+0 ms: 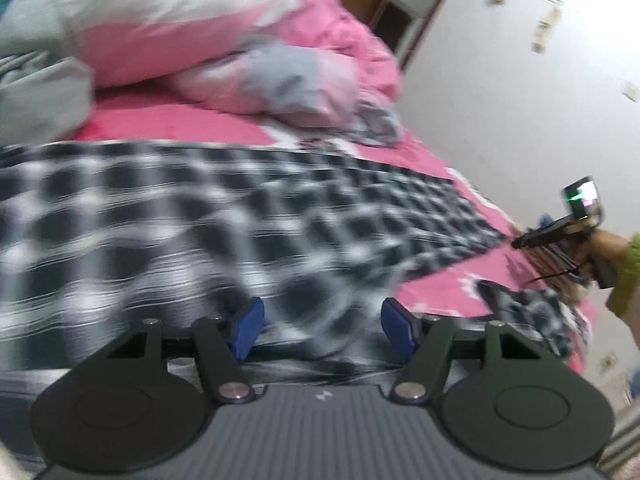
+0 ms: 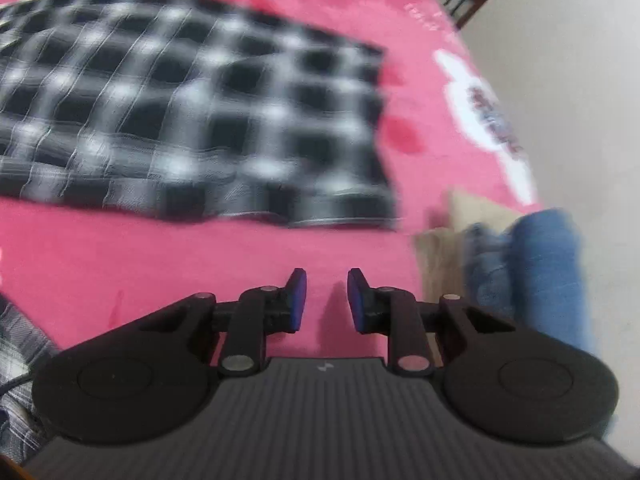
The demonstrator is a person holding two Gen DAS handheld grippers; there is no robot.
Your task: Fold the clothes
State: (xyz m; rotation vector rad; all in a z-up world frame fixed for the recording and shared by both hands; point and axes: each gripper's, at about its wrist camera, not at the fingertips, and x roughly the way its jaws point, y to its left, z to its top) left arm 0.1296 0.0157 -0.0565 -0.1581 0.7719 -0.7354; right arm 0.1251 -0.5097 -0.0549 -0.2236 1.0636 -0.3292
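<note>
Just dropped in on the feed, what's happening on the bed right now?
A person is folding clothes with tongs in each hand. A black-and-white checked garment lies spread on the pink bedsheet. The left tongs are open over its near edge, gripping nothing. The right tongs are open above bare sheet, short of the fabric. Both views are motion-blurred.

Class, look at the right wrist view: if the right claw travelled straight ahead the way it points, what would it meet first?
Probably the bare pink bedsheet, then the near edge of the checked black-and-white shirt. The right claw is open and holds nothing. Blur leaves its height over the bed unclear.
</note>
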